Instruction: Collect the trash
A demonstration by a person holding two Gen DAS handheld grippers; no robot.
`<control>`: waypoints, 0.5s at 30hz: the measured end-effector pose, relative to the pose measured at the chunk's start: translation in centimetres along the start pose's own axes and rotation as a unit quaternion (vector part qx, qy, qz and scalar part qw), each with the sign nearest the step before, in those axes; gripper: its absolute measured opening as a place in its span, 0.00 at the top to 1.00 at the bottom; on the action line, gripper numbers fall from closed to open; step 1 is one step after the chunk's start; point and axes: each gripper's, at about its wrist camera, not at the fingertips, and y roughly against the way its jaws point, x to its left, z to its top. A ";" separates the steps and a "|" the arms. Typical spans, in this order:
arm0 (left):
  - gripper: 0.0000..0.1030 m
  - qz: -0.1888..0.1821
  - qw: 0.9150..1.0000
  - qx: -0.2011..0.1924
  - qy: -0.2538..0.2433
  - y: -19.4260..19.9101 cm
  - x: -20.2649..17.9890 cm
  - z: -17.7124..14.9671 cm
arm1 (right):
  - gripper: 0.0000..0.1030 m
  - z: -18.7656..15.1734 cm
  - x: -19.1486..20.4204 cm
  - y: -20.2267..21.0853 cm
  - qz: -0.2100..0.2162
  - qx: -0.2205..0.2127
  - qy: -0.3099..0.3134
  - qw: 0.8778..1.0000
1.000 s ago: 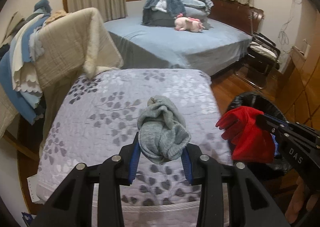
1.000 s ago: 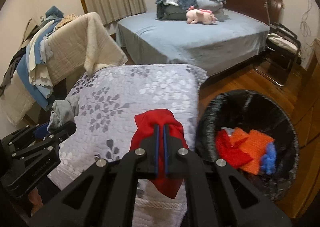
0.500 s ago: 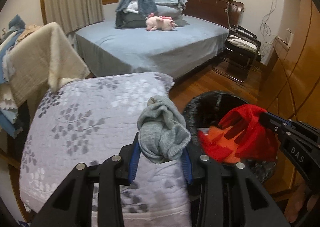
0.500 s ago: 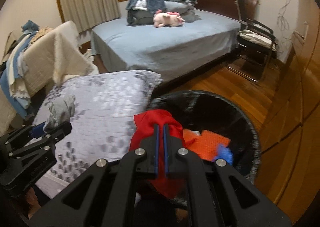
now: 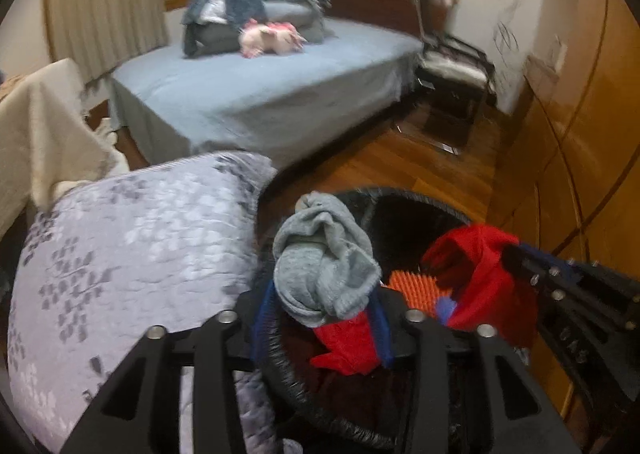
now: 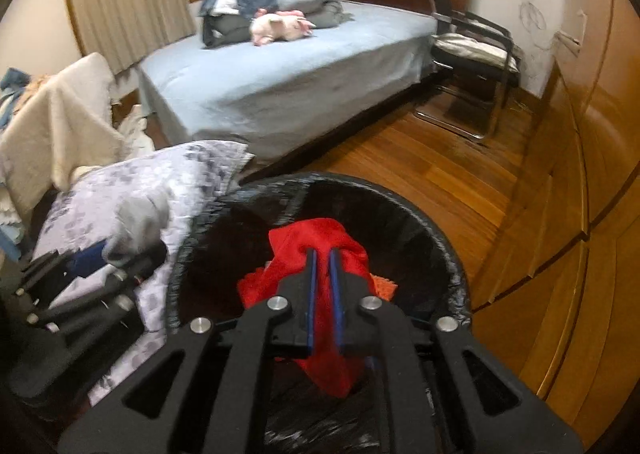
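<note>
Over the black bin (image 6: 448, 254), left gripper (image 5: 320, 318) and right gripper (image 6: 323, 294), jaws just parting, loosen on grey cloth (image 5: 324, 266) and red cloth (image 6: 320, 242); drop pending, earlier scraps already inside.

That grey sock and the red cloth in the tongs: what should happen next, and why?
Probably let both go. The grey sock and red cloth hang over the black bin, where other scraps already lie. The left tongs and right tongs have just been opening, the items still between them, so opening wider should drop them in.
</note>
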 end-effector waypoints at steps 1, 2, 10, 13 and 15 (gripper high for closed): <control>0.45 0.002 1.000 0.006 -0.005 -0.7 -0.2 -0.1 | 0.67 -0.1 -0.4 -0.8 -0.002 0.008 -0.007 1.000; 0.44 -0.001 1.000 0.013 -0.011 -1.4 -0.3 -0.3 | 0.61 -0.3 -0.8 -1.3 -0.007 0.014 -0.013 1.000; 0.34 -0.015 0.999 0.028 -0.004 -2.1 2.1 -1.7 | 0.61 -2.9 -2.3 -2.9 -0.018 0.039 -0.051 0.998; 0.27 -0.015 0.999 0.028 0.007 -1.5 3.5 -1.8 | 0.61 -3.7 -2.0 -2.5 -0.018 0.045 -0.056 0.997; 0.20 -0.013 1.000 0.024 0.014 -0.7 4.5 -2.0 | 0.57 -4.2 -1.6 -2.2 -0.016 0.049 -0.063 0.997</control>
